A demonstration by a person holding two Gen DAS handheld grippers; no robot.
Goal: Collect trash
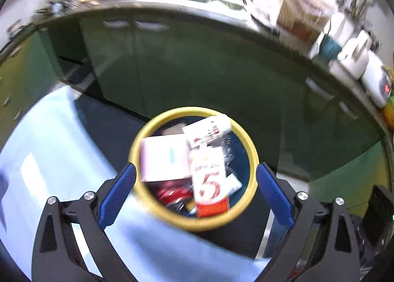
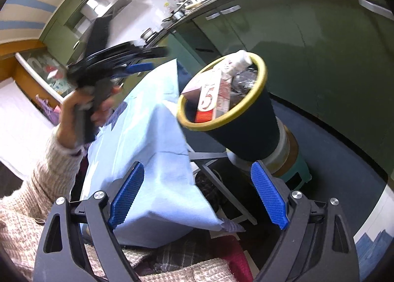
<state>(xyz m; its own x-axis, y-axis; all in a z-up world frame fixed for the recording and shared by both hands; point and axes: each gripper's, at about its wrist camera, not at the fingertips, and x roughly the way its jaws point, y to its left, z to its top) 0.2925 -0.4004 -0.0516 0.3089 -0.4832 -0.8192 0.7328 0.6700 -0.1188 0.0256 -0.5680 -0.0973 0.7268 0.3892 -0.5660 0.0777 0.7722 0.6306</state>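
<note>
- the trash bin (image 1: 138,141) — dark blue with a yellow rim — stands beside the light blue cloth (image 1: 56,149) that covers the table, in front of green cabinets (image 1: 197,65); in the right wrist view it rests on a stack of stools or tubs, raised to about the height of the table edge
- it is nearly full: a pink-white box (image 1: 163,158), a carton with a red "5" (image 1: 210,181), a white tube (image 1: 216,126), a red can (image 1: 170,193) and crinkled clear plastic lie piled inside, some poking above the rim
- the left gripper (image 1: 195,193) hangs above the bin's mouth with its blue pads spread wide and nothing between them; the picture is blurred with motion
- the right gripper (image 2: 197,195) is also wide apart and empty, held low over the cloth's hanging corner and the person's lap; from here the person's left hand (image 2: 83,102) shows, wrapped round the other tool's handle
- judgement: a drop into the bin looks just finished, so the step in hand is the release and pull-away
- no loose trash shows on the visible cloth; the next move calls for finding another piece — or, if none is left, the collecting is about done; any further item needs a gentle drop, since the pile could spill
</note>
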